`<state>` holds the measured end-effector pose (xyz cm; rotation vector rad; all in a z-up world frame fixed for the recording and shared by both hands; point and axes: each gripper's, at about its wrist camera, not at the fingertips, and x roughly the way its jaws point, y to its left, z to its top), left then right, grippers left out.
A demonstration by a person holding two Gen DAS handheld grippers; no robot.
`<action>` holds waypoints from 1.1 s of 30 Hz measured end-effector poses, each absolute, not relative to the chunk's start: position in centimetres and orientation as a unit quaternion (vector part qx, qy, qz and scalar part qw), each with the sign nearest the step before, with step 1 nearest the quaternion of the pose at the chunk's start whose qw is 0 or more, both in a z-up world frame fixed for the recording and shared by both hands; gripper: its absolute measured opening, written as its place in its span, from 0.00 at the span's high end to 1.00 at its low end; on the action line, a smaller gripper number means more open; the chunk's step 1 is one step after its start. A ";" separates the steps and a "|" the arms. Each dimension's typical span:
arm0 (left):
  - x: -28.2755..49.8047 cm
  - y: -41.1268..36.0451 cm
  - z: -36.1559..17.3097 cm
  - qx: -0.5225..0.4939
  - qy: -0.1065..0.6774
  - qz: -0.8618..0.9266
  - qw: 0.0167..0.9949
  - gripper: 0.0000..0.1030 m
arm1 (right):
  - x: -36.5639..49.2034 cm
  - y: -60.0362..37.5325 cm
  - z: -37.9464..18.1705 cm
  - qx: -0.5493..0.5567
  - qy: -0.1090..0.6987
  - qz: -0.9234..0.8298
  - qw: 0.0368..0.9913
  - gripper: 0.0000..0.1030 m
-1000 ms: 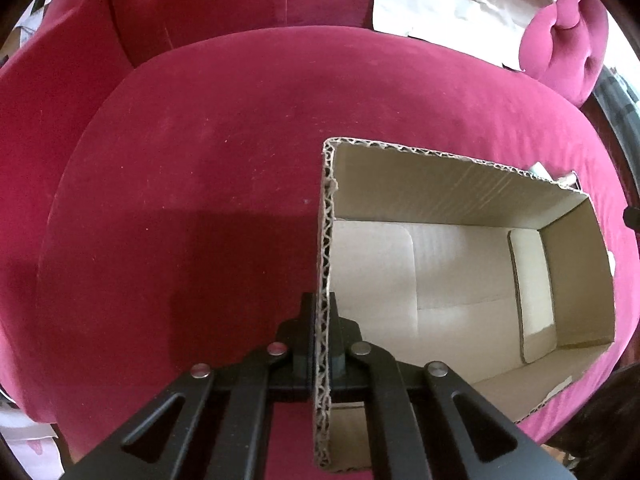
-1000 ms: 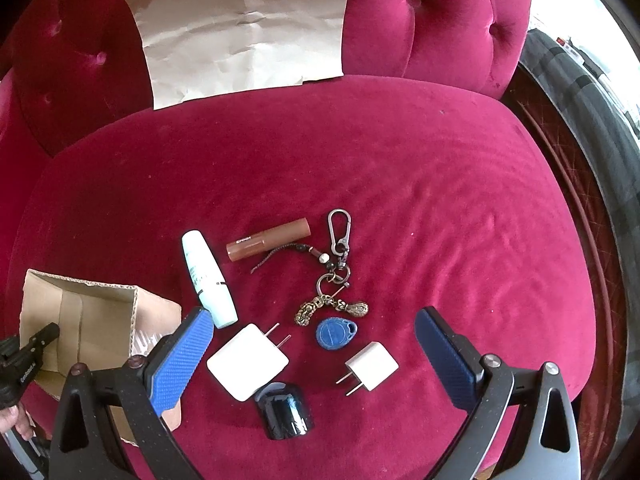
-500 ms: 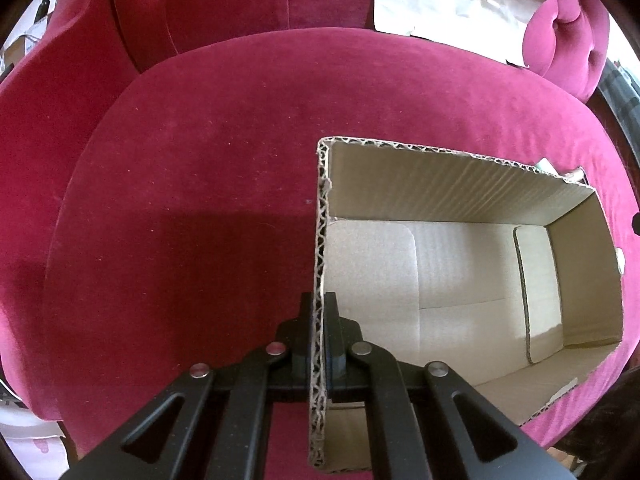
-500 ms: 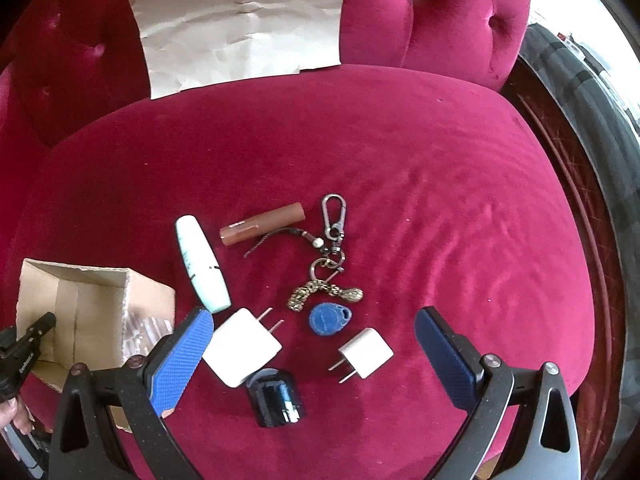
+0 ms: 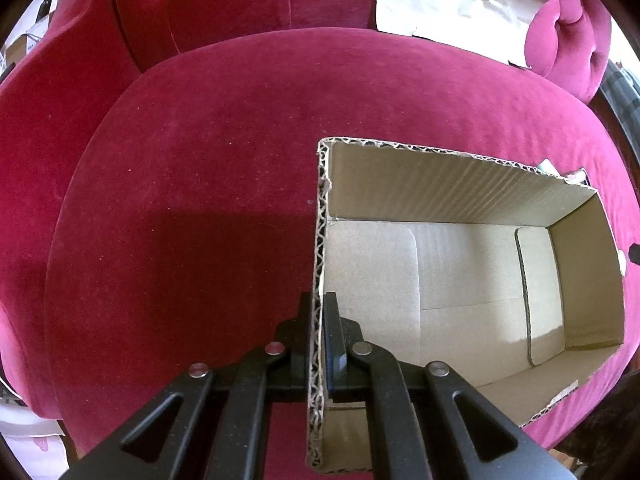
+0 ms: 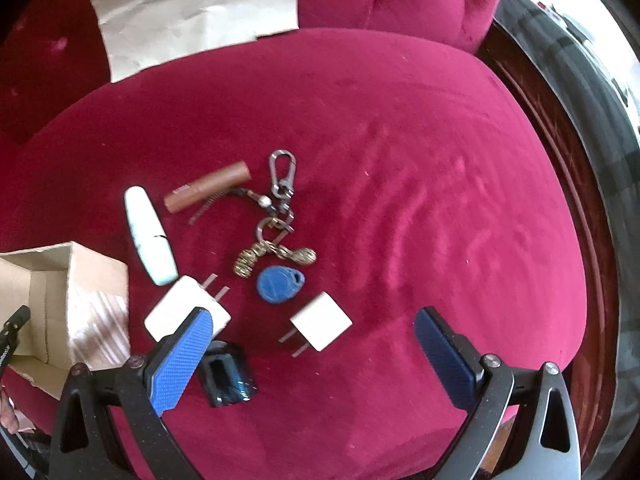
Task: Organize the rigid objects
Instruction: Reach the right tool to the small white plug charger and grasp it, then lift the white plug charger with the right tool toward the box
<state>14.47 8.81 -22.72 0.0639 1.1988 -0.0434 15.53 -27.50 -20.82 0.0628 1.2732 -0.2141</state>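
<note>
Right now, L gripper (image 5: 318,320) is pinched tight on the near short wall of the cardboard box (image 5: 460,184), one finger outside, one inside. Box sits open-topped on the red velvet seat cushion (image 5: 192,200), nothing showing on its floor.

R gripper (image 6: 312,344) hangs w/ jaws spread wide, blue pads (image 6: 180,356) facing in, nothing between them touching. It points down at the loose items on the cushion, all to the right of the box.

Positions rel. to the box:
- Large white charger (image 6: 182,304): nearest, just beside the box's right wall, prongs pointing away; partly under the R gripper's left pad.
- Pale mint tube (image 6: 150,236): just beyond that charger, lying lengthwise.
- Brown cylinder (image 6: 208,192): farther out, past the tube.
- Keychain (image 6: 280,216) w/ carabiner and brass charms: farther right again.
- Blue key fob (image 6: 280,284): at the chain's lower end.
- Small white charger (image 6: 322,326): right of the fob, between the spread pads.
- Small black item (image 6: 226,376): below the big charger; blurred, maybe a cap or case.

Crumpled paper sheet (image 6: 192,12) leans on the backrest, well away from the box.
</note>
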 end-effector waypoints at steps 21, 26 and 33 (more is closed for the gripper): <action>14.4 8.2 -22.8 0.037 0.564 -0.018 0.825 0.95 | 16.9 -30.3 -26.7 0.065 0.627 -0.105 0.770 0.18; 14.5 8.4 -22.7 0.036 0.565 -0.017 0.824 0.95 | 17.5 -29.9 -27.6 0.082 0.629 -0.088 0.768 0.57; 14.6 8.2 -22.6 0.036 0.568 -0.015 0.822 0.95 | 17.5 -29.3 -27.7 0.070 0.620 -0.087 0.777 0.59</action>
